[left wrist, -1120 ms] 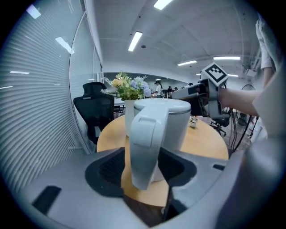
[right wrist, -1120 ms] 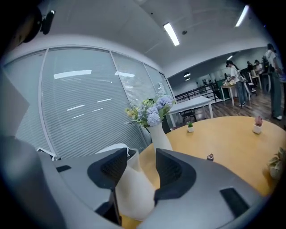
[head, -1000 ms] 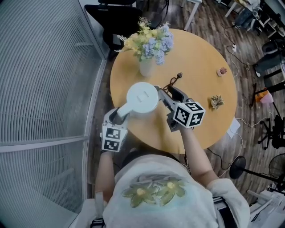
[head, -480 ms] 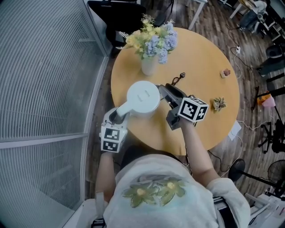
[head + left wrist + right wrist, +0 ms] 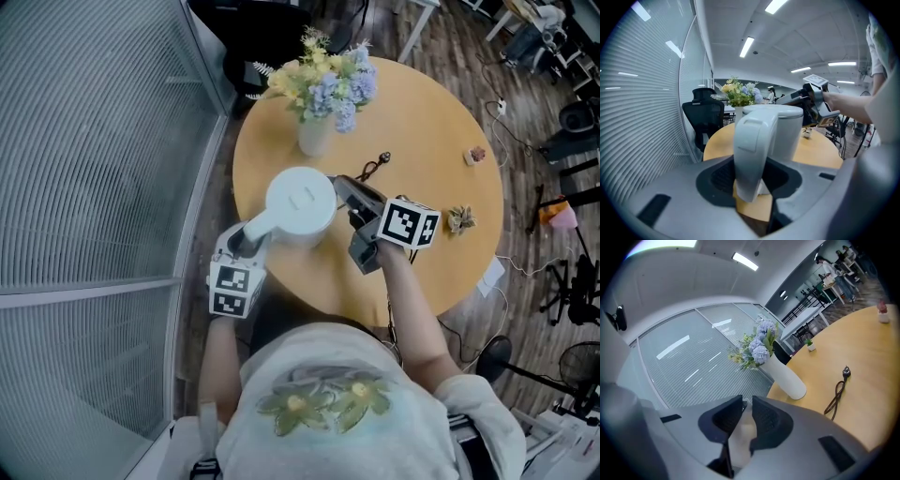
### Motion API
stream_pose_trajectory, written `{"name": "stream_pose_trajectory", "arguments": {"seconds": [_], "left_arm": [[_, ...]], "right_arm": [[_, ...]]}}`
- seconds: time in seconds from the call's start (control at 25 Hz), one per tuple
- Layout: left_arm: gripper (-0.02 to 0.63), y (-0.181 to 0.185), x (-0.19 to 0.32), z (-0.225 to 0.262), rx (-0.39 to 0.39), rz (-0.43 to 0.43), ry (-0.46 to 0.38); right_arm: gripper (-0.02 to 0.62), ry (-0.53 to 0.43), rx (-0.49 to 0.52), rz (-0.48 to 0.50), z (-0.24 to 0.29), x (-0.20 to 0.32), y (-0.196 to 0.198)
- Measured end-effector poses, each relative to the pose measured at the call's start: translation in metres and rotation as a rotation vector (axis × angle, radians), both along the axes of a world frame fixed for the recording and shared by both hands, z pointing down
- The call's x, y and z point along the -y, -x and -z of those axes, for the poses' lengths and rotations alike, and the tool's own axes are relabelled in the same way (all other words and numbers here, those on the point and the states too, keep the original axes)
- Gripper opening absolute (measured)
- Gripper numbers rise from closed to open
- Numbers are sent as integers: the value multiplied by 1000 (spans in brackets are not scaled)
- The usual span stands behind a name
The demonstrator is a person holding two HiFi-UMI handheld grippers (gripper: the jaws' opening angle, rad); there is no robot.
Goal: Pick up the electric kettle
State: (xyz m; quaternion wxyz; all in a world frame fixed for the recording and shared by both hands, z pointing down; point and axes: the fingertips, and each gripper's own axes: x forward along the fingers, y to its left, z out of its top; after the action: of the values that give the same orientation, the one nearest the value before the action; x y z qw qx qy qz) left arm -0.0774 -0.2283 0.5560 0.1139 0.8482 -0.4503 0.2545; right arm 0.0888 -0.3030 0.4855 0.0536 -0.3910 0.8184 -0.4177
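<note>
Wood-plank floor [image 5: 450, 47] and a ribbed glass wall [image 5: 94, 187] frame a round yellow counter [image 5: 422, 103], where a person stands close against the near edge with tongs in each hand. The white kettle [image 5: 300, 199] stands upright on the counter, squarely between the two tongs.

The left tongs [image 5: 749, 180] come at it from the near left. Their jaws have just closed in and now sit about half open, pressed on either side of the kettle's upright handle [image 5: 752, 145], which fills the gap between them.

The right tongs [image 5: 743, 420] reach in from the opposite side, tips at the kettle's rim away from the handle. Their jaws have just been closing and are now nearly together, pinching a pale bit of the kettle's edge.

Beyond the right tongs' tips stands a white vase [image 5: 787, 376] of yellow and blue flowers. A dark cord [image 5: 836, 392] with its plug lies just right of that vase. Farther right of the right tongs sits a little plant [image 5: 457, 217]. Past the left tongs, behind the kettle, a black chair [image 5: 705, 117] stands off the counter.
</note>
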Motion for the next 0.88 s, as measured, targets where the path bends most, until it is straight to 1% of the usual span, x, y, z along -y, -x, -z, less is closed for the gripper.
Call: {"name": "stream_pose_trajectory", "arguments": {"seconds": [0.08, 0.2, 0.44, 0.6, 0.76, 0.88], "left_arm": [[153, 0, 0, 0, -3, 2, -1], [152, 0, 0, 1, -6, 0, 4], [150, 1, 1, 2, -5, 1, -1], [150, 1, 3, 4, -9, 4, -2], [150, 1, 4, 5, -2, 0, -6], [150, 1, 4, 4, 4, -6, -10]], "right_arm": [[78, 16, 2, 3, 0, 0, 1], [75, 16, -15, 5, 1, 0, 2], [69, -35, -45, -23, 4, 0, 1], [64, -50, -58, -52, 6, 1, -1], [61, -44, -51, -71, 5, 0, -3], [61, -18, -12, -79, 5, -2, -3]]}}
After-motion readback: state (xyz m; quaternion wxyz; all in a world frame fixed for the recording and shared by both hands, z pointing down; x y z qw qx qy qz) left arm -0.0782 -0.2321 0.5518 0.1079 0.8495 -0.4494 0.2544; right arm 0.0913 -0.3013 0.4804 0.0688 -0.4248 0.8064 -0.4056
